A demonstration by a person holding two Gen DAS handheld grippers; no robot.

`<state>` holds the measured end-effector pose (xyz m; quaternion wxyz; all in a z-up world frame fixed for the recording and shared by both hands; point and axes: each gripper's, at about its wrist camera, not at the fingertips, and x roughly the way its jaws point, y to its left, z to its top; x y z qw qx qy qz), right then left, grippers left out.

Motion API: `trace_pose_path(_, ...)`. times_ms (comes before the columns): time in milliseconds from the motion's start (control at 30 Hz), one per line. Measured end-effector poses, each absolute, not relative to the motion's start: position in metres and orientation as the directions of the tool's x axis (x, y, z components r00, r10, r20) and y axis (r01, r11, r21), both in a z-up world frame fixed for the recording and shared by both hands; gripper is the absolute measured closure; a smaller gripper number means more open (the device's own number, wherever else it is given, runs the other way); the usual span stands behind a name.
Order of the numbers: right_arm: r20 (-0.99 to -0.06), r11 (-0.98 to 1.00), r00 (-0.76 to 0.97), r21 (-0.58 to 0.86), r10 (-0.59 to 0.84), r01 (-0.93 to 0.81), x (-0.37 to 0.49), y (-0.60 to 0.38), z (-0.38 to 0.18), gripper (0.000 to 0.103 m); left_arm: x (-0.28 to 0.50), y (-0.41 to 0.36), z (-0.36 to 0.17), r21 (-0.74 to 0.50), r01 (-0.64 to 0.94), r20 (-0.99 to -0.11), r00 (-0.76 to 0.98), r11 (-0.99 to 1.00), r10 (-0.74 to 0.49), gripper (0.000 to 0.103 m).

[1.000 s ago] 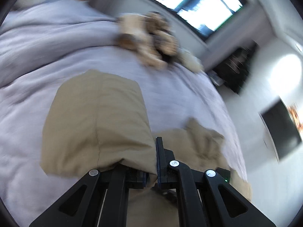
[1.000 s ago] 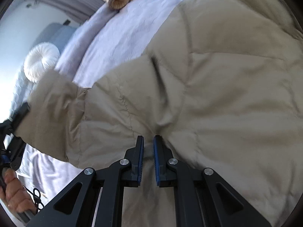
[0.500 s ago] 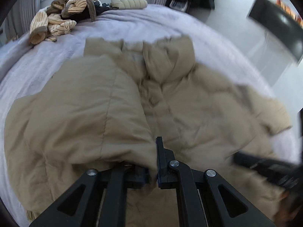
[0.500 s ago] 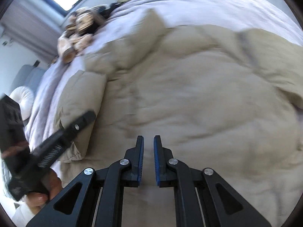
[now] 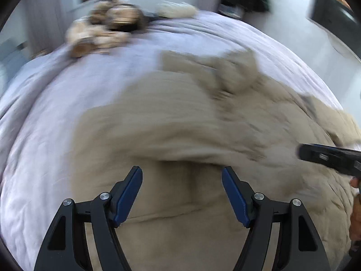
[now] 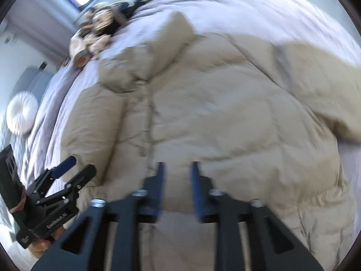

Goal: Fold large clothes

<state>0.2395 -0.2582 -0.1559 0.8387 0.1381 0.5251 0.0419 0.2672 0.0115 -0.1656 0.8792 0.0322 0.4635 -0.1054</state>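
Both the left gripper [image 5: 182, 194] and right gripper [image 6: 177, 187] hung open, empty; the puffy jacket [image 6: 225, 117] could spring unfolded.

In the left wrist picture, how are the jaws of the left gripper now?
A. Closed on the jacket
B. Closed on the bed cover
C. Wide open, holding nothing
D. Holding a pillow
C: the left gripper shows its jaws spread far apart over the jacket, with nothing between them.
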Motion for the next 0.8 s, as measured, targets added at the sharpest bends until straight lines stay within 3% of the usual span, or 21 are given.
trace_pose_path(33, -0.855, 0.966, 0.47, 0.258, 0.22, 0.017, 0.243, -0.241, -0.147, 0.021, 0.268, 0.032, -0.164, -0.021, 0.133, -0.816, 0.57, 0.991, -0.094, 0.029)
trace_pose_path(167, -0.82, 0.972, 0.544, 0.058, 0.176, -0.227, 0.258, -0.156, -0.127, 0.021, 0.28, 0.105, -0.184, 0.005, -0.13, -0.85, 0.522, 0.992, 0.073, 0.029)
trace_pose_path(300, -0.801, 0.9, 0.595, -0.206, 0.069, -0.383, 0.27, -0.08, -0.145, 0.021, 0.283, 0.134, -0.22, 0.031, -0.193, -0.883, 0.455, 0.981, 0.117, 0.029)
trace_pose_path(433, -0.753, 0.805, 0.649, -0.448, -0.106, -0.388, 0.288, -0.048, -0.182, 0.022, 0.284, 0.139, -0.236, 0.043, -0.195, -0.884, 0.45, 0.98, 0.128, 0.029)
trace_pose_path(467, -0.731, 0.791, 0.669, -0.486, -0.135, -0.371, 0.29, -0.05, -0.186, 0.027, 0.284, 0.14, -0.238, 0.045, -0.198, -0.884, 0.448, 0.979, 0.131, 0.029)
trace_pose_path(500, -0.715, 0.799, 0.683, -0.494, -0.15, -0.343, 0.295, -0.056, -0.186, 0.066, 0.286, 0.138, -0.238, 0.049, -0.198, -0.884, 0.447, 0.979, 0.135, 0.029)
trace_pose_path(533, -0.713, 0.828, 0.681, -0.475, -0.164, -0.298, 0.299, -0.066, -0.181, 0.098, 0.288, 0.137, -0.238, 0.052, -0.197, -0.884, 0.446, 0.979, 0.137, 0.029)
trace_pose_path(600, -0.723, 0.908, 0.675, -0.369, -0.147, -0.198, 0.303, -0.099, -0.166, 0.097, 0.29, 0.137, -0.238, 0.05, -0.19, -0.885, 0.446, 0.98, 0.131, 0.029)
trace_pose_path(667, -0.766, 0.985, 0.634, -0.167, -0.1, -0.047, 0.306, -0.154, -0.153, 0.097, 0.292, 0.138, -0.237, 0.045, -0.184, -0.886, 0.447, 0.982, 0.124, 0.029)
trace_pose_path(800, -0.849, 0.975, 0.528, 0.112, -0.006, 0.191, 0.293, -0.234, -0.166, 0.095, 0.295, 0.137, -0.233, 0.05, -0.165, -0.893, 0.434, 0.985, 0.119, 0.029)
